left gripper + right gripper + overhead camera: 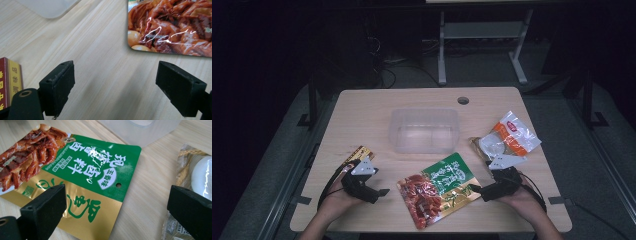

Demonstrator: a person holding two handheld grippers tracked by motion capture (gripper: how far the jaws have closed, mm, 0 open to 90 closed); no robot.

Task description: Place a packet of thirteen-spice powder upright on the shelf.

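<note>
Black jaws of both grippers stood spread wide, holding nothing; the left gripper [384, 192] and right gripper [473, 188] lay low, flanking the green-and-red sauce packet [438, 189] between them.

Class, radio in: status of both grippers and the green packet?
Left gripper open, empty. Right gripper open at green packet edge, not gripping. Packet flat on table. Nothing blocking.
</note>
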